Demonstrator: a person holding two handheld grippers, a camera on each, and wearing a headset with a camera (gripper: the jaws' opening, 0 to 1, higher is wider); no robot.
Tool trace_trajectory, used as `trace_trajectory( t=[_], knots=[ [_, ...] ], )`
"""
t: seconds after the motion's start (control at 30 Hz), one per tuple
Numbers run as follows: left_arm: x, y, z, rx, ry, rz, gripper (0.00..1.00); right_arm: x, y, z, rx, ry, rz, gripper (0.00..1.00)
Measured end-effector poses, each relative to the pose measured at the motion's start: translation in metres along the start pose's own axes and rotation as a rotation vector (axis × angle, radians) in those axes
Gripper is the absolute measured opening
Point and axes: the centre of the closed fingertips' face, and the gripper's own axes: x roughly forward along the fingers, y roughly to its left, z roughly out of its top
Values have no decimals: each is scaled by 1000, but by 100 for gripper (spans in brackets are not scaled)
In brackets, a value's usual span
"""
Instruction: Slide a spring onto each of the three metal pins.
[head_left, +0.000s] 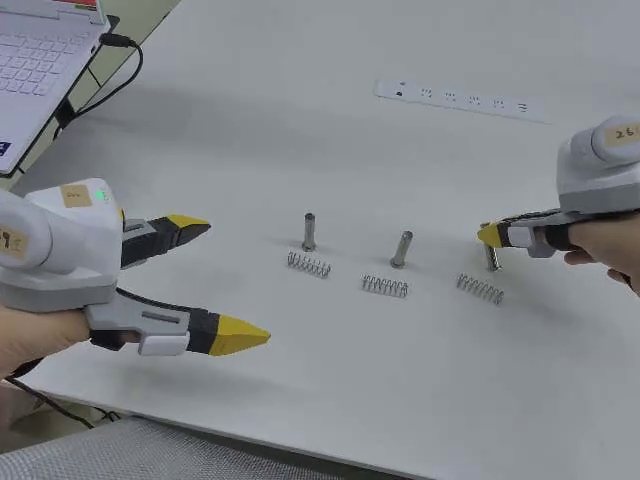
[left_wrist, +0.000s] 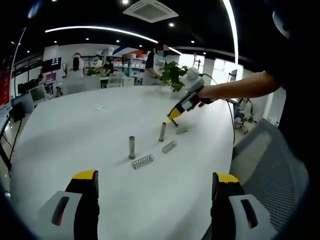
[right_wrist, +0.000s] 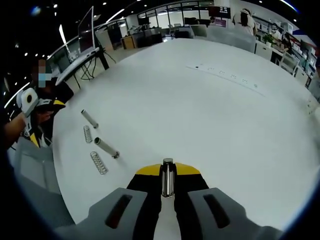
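Three short metal pins stand in a row on the white table (head_left: 330, 150): a left pin (head_left: 309, 231), a middle pin (head_left: 402, 249) and a right pin (head_left: 492, 258). In front of each lies a spring: (head_left: 309, 264), (head_left: 385, 286), (head_left: 480, 289). My right gripper (head_left: 490, 235) is shut on the right pin (right_wrist: 167, 180), which stands upright between its yellow tips. At the left, my left gripper (head_left: 235, 282) is open and holds nothing, well short of the left pin (left_wrist: 132, 147) and its spring (left_wrist: 143, 161).
A laptop (head_left: 40, 50) with a black cable (head_left: 115, 75) sits at the far left corner. A white power strip (head_left: 460, 100) lies at the back right. The table's front edge (head_left: 300, 440) runs close below the left gripper. A grey chair (left_wrist: 265, 165) stands beside the table.
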Motion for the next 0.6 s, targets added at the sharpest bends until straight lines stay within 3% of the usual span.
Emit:
trace_trajectory(
  t=[0.6],
  knots=[
    [0,1,2,6,-6,10,91,-8,13,2,-43,-50,3,5]
  ],
)
